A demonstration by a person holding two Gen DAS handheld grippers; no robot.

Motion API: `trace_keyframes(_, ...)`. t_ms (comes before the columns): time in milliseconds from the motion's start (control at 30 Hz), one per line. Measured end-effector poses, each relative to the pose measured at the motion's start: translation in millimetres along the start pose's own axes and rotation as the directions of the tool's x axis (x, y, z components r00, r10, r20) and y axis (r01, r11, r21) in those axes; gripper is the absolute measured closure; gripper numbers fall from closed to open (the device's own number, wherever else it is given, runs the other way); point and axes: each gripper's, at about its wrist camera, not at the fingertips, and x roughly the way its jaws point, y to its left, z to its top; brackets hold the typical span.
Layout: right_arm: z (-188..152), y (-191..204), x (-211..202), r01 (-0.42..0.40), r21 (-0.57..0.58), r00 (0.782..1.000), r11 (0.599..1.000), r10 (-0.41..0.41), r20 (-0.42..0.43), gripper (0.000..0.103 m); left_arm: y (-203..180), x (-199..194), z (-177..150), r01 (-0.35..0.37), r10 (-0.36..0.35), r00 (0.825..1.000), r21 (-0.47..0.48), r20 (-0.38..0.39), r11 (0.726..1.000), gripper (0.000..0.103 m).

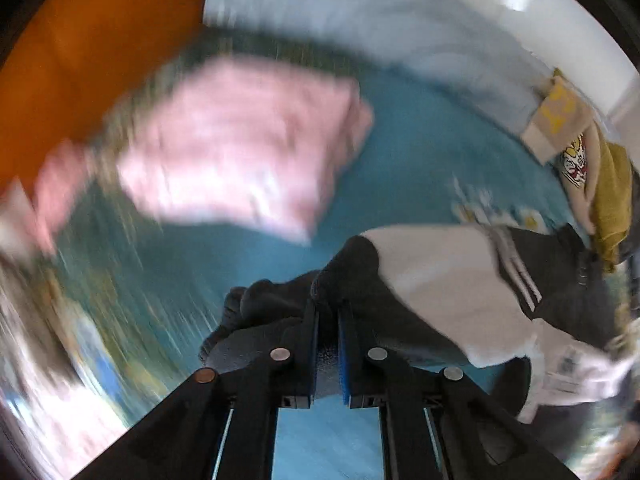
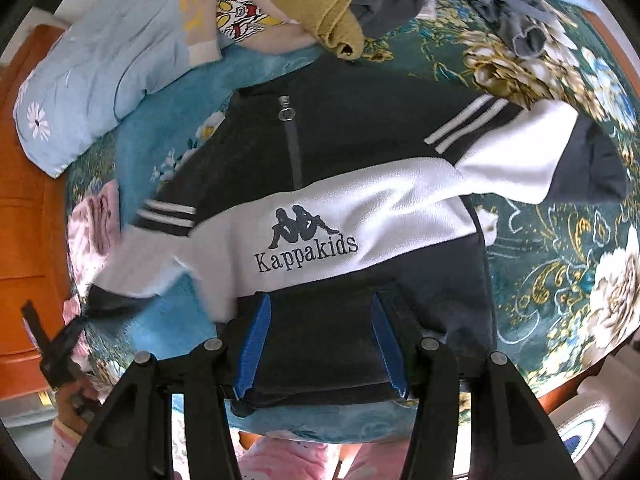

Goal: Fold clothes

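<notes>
Black cuff fabric is pinched in the closed left gripper (image 1: 328, 320), so the sleeve should be drawn across the Kappakids sweatshirt (image 2: 320, 220) spread on the bed, while the right gripper (image 2: 320, 344) is kept open over its hem.

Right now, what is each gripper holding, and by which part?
The left gripper is shut on the dark cuff of the Kappakids jacket, at its sleeve end. The right gripper holds nothing; its jaws are open over the jacket's dark hem.
</notes>
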Motion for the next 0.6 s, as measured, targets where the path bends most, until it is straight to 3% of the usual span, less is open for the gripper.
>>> trace_keyframes(100,-6.0,-6.7,-0.2,-0.001,0.026,1.0,1.0,0.001,0.004,0.049,-18.1,29.6,11.3,-0.124,0.122,0.992,0.165,0.02,0.979,0.094)
trace_keyframes(167,-10.5,-16.5,-2.6,-0.002,0.052,1.0,0.999,0.002,0.011,0.049,-5.9,58.9,25.9,-0.111,0.122,0.99,0.138,-0.071,0.984,0.093)
trace_keyframes(233,-15.0,-29.4,-6.1,-0.005,0.08,1.0,0.997,0.003,0.021,0.049,10.7,71.5,33.3,-0.05,0.052,0.988,0.019,-0.144,0.999,0.091)
trace_keyframes(300,-19.4,-44.4,-7.9,-0.008,0.108,1.0,0.994,0.005,0.029,0.049,26.6,73.9,35.1,0.022,-0.043,0.985,-0.126,-0.169,0.992,0.087)
trace_keyframes(367,-23.8,-61.4,-6.6,-0.009,0.138,0.999,0.99,0.004,0.034,0.048,36.9,70.7,32.5,0.085,-0.133,0.974,-0.246,-0.184,0.965,0.071)
trace_keyframes(400,-26.2,-71.3,-5.4,-0.009,0.157,0.999,0.988,0.003,0.037,0.048,42.5,64.7,29.4,0.103,-0.16,0.971,-0.292,-0.18,0.951,0.056)
trace_keyframes(433,-28.2,-81.0,-3.8,-0.01,0.174,0.999,0.985,0.003,0.041,0.047,47.0,51.0,21.4,0.125,-0.187,0.97,-0.341,-0.155,0.932,0.048)
trace_keyframes(467,-29.9,-91.7,-1.1,-0.01,0.189,0.999,0.982,0.002,0.044,0.045,51.1,36.0,12.5,0.148,-0.212,0.969,-0.391,-0.126,0.908,0.046)
trace_keyframes(533,-33.8,-117.0,9.3,0.004,0.222,0.999,0.975,-0.012,0.034,0.044,43.3,16.4,-4.7,0.219,-0.28,0.956,-0.418,-0.09,0.882,0.038)
trace_keyframes(600,-37.8,-143.0,22.7,0.022,0.26,1.0,0.965,-0.026,0.012,0.044,12.6,8.4,-24.6,0.304,-0.368,0.921,-0.355,-0.128,0.884,0.036)
